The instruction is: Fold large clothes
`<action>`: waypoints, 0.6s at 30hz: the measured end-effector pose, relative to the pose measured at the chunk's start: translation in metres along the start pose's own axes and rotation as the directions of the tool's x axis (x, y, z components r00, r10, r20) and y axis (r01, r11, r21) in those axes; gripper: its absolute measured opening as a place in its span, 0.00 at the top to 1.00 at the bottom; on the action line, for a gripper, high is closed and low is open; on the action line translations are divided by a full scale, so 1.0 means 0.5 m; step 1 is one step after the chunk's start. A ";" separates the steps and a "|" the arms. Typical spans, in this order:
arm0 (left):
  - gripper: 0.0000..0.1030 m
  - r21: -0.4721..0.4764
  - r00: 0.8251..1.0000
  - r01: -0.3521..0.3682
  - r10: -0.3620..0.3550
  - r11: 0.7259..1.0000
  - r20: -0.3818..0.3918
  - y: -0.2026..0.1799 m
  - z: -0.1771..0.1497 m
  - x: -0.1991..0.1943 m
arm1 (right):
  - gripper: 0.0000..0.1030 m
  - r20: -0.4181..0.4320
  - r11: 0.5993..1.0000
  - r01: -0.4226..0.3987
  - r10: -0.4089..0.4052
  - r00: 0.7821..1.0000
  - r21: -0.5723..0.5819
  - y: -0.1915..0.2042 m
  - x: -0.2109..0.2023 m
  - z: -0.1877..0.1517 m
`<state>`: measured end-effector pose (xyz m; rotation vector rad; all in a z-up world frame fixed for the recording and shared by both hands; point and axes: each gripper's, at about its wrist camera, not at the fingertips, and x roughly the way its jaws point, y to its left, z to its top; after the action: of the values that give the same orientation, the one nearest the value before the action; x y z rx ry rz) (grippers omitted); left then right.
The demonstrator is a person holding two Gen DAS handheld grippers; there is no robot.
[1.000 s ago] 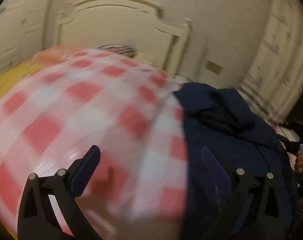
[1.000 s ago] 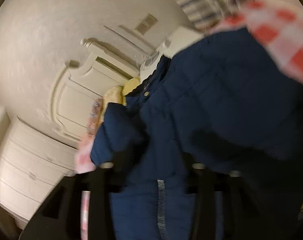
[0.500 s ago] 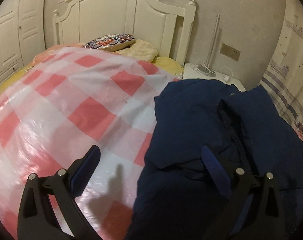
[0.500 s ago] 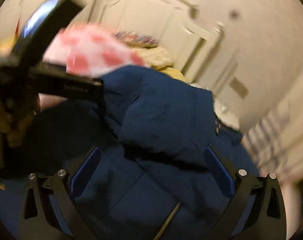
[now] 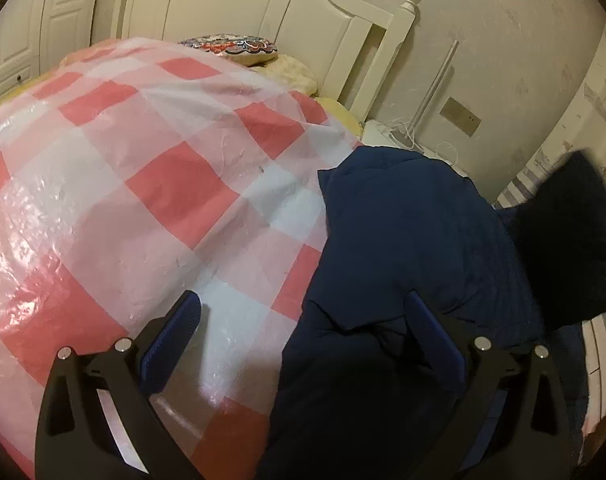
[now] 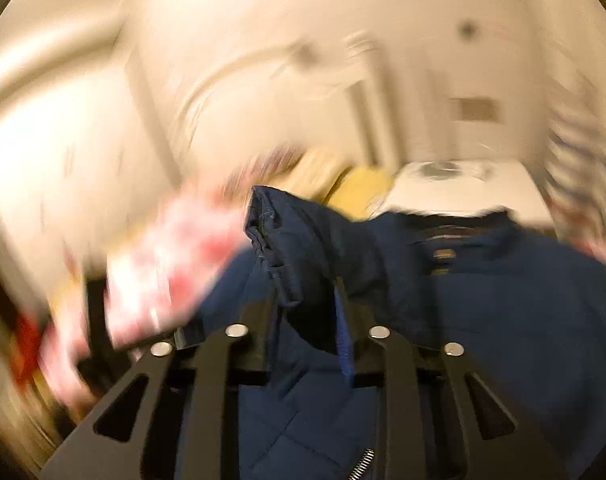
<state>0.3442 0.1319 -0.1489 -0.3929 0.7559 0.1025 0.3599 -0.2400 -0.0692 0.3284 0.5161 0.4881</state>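
Matt quilted jacket [image 5: 415, 240], glossy plastic sheet [image 5: 151, 184]

One navy padded jacket [image 5: 403, 248] lies on one bed [image 5: 343, 120], over one red-and-white checked plastic sheet [image 5: 143, 184]. At the head of the bed there is one patterned cushion [image 5: 235, 46] resting on one pale yellow pillow [image 5: 291, 74], and behind them one cream headboard [image 5: 263, 12] with one knobbed post showing. One white bedside stand [image 5: 387, 136] sits beside the bed, and one wall plate [image 5: 461, 117] is on the wall above it. Two hand-held grippers are present: the left hand-held gripper [image 5: 303, 338] and the right hand-held gripper [image 6: 307, 320] (each with two fingers). Wardrobe doors [image 5: 35, 20] stand at the far left; two can be counted.
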 end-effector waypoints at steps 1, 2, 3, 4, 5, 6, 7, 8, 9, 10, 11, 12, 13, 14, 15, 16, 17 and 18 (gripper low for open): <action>0.02 -0.001 1.000 0.000 0.000 1.000 0.001 0.001 0.000 0.000 | 0.77 0.055 0.995 -0.003 -0.002 0.999 0.099 -0.036 -0.034 0.005; 0.02 -0.002 1.000 0.000 0.000 1.000 0.002 0.001 0.000 0.000 | 0.77 0.112 0.976 -0.014 -0.010 0.994 0.218 -0.085 -0.069 0.006; 0.02 -0.002 1.000 -0.002 0.002 1.000 0.001 0.001 0.000 0.001 | 0.77 0.144 0.952 -0.021 -0.025 0.989 0.305 -0.121 -0.095 0.002; 0.02 -0.001 1.000 -0.004 0.004 1.000 0.001 0.001 0.000 0.001 | 0.76 0.162 0.920 -0.011 -0.057 0.985 0.392 -0.162 -0.119 -0.007; 0.02 0.002 1.000 -0.008 0.008 1.000 0.003 0.000 0.000 0.001 | 0.76 0.144 0.893 0.024 -0.099 0.985 0.450 -0.196 -0.133 -0.017; 0.02 0.005 1.000 -0.011 0.011 1.000 0.005 -0.001 0.001 0.002 | 0.76 0.111 0.880 0.057 -0.124 0.986 0.472 -0.213 -0.133 -0.021; 0.02 0.012 1.000 -0.021 0.021 1.000 0.006 -0.004 0.001 0.002 | 0.76 0.061 0.863 0.104 -0.154 0.986 0.495 -0.233 -0.133 -0.032; 0.02 0.015 1.000 -0.022 0.022 1.000 0.008 -0.005 0.001 0.000 | 0.76 0.018 0.844 0.133 -0.166 0.986 0.519 -0.250 -0.130 -0.045; 0.02 0.017 1.000 -0.021 0.021 1.000 0.009 -0.006 0.001 -0.001 | 0.75 -0.002 0.834 0.137 -0.160 0.987 0.535 -0.263 -0.133 -0.055; 0.02 0.018 1.000 -0.028 0.028 0.999 0.010 -0.006 0.001 -0.002 | 0.71 -0.025 0.827 0.138 -0.148 0.989 0.545 -0.269 -0.127 -0.065; 0.02 0.019 1.000 -0.029 0.029 0.999 0.012 -0.005 0.000 -0.002 | 0.52 -0.043 0.831 0.145 -0.144 0.989 0.537 -0.268 -0.120 -0.072; 0.02 0.019 0.999 -0.030 0.030 0.999 0.014 -0.006 0.000 -0.003 | 0.36 -0.052 0.837 0.149 -0.144 0.988 0.526 -0.267 -0.114 -0.075; 0.02 0.019 0.999 -0.033 0.033 0.999 0.016 -0.006 0.000 -0.004 | 0.04 -0.056 0.847 0.152 -0.144 0.988 0.509 -0.262 -0.106 -0.073; 0.02 0.020 0.999 -0.036 0.035 0.999 0.017 -0.007 0.000 -0.004 | 0.04 -0.041 0.854 0.151 -0.151 0.988 0.498 -0.253 -0.101 -0.075; 0.02 0.021 0.999 -0.037 0.037 0.999 0.017 -0.007 0.000 -0.005 | 0.04 -0.011 0.870 0.135 -0.148 0.989 0.475 -0.247 -0.098 -0.070; 0.02 0.022 0.999 -0.038 0.038 0.999 0.019 -0.008 -0.002 -0.006 | 0.04 -0.005 0.884 0.134 -0.148 0.989 0.449 -0.242 -0.089 -0.063; 0.02 0.023 0.999 -0.040 0.040 0.999 0.020 -0.009 -0.002 -0.007 | 0.04 -0.003 0.891 0.141 -0.155 0.988 0.431 -0.235 -0.084 -0.056; 0.02 0.024 0.999 -0.041 0.041 0.999 0.020 -0.009 -0.002 -0.007 | 0.04 -0.010 0.891 0.149 -0.160 0.987 0.429 -0.239 -0.073 -0.049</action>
<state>0.3422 0.1276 -0.1459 -0.3533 0.7456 0.1354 0.3617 -0.3543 -0.1249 0.7106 0.6191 0.2091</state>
